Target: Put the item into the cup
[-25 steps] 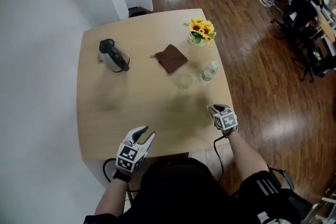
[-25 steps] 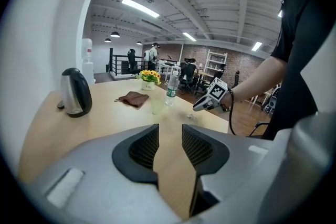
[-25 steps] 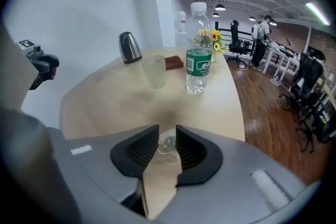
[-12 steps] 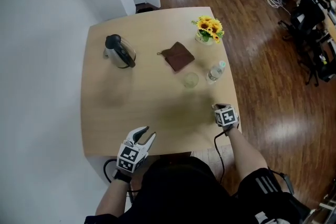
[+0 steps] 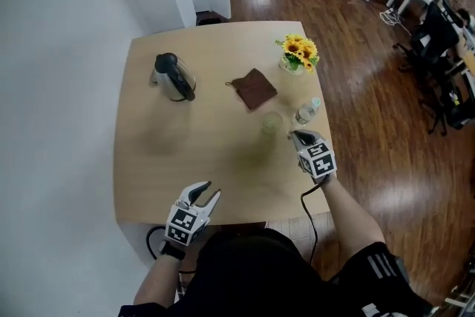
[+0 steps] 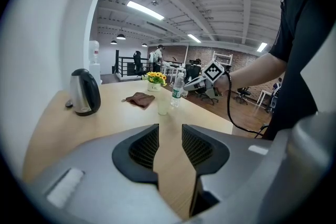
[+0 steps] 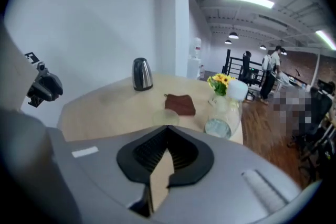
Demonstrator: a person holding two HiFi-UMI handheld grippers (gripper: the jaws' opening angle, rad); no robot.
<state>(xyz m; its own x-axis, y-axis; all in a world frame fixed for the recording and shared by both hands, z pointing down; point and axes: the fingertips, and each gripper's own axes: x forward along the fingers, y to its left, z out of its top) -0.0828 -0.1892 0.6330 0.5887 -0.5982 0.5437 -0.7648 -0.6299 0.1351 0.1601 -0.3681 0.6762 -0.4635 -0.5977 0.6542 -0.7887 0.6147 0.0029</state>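
Observation:
A clear glass cup (image 5: 272, 122) stands on the wooden table (image 5: 163, 159), right of the middle. A small water bottle (image 5: 306, 113) with a white cap stands just right of it. My right gripper (image 5: 296, 135) is shut with nothing between its jaws, and it hovers close in front of the bottle and the cup. In the right gripper view the cup (image 7: 166, 117) shows just past the shut jaw tips (image 7: 168, 131), and the bottle (image 7: 221, 113) is to their right. My left gripper (image 5: 206, 190) stands open and empty at the table's near edge.
A brown cloth (image 5: 254, 89) lies behind the cup. A steel kettle (image 5: 173, 76) stands at the back left, and a pot of yellow flowers (image 5: 299, 53) at the back right. Wooden floor (image 5: 386, 122) drops off past the table's right edge.
My right gripper has moved forward from the near right edge to just short of the bottle and cup. The left gripper has stayed where it was.

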